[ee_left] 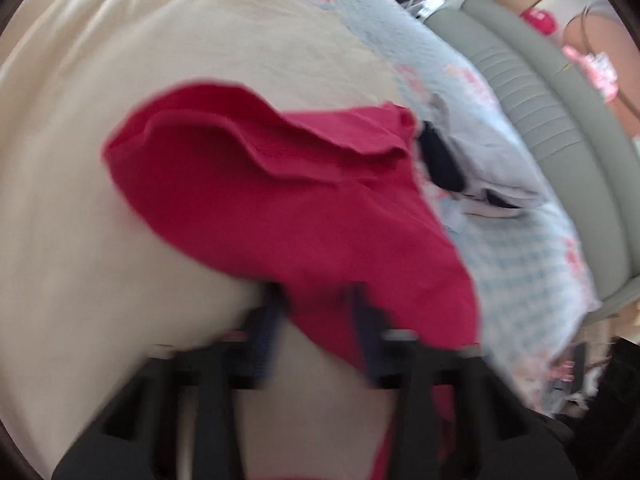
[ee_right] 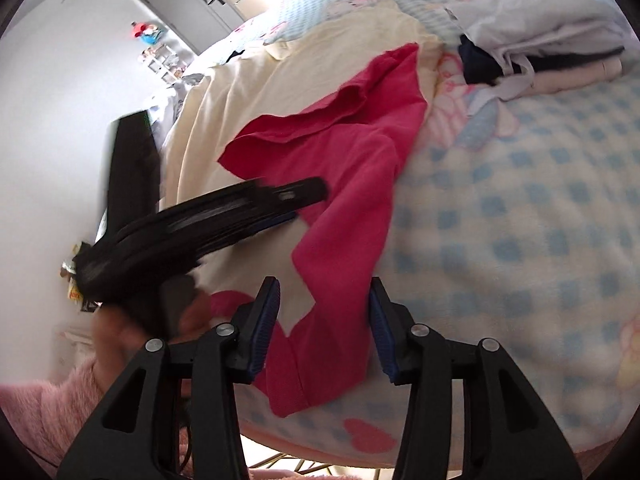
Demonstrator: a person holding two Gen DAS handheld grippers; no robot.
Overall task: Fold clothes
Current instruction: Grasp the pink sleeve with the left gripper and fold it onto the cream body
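A red garment [ee_right: 352, 184] is lying crumpled on a bed, partly over a cream garment [ee_right: 248, 92] spread flat beneath it and partly over the blue-checked blanket [ee_right: 520, 220] that covers the mattress. One long red strip is trailing toward the near edge of the bed, and the upper part is bunching into a raised fold.

The right gripper [ee_right: 323, 328] is hovering low over that trailing strip with its jaws standing apart; the red cloth is passing between the two blue-padded fingers [ee_right: 382, 332], without being pinched.

The left gripper [ee_left: 316, 320] is reaching in from the side. In the left wrist view, which is badly smeared by motion, its fingers are showing a gap and the near hem of the red garment is draping over them; it looks unclamped, though the blur is making that hard to confirm. In the right wrist view the same tool is appearing as a dark streaked shape just above the cream cloth, its tip touching or almost touching the edge of the red fabric, with a hand [ee_right: 132, 328] in a fluffy pink sleeve [ee_right: 48, 412] gripping it.

Crowding the far corner of the bed, a stack of folded clothes [ee_right: 552, 48], pale lilac on top with dark navy and white layers below, is sitting just beside the red garment's upper end. A grey-green padded headboard [ee_left: 532, 92] is running along behind that stack.
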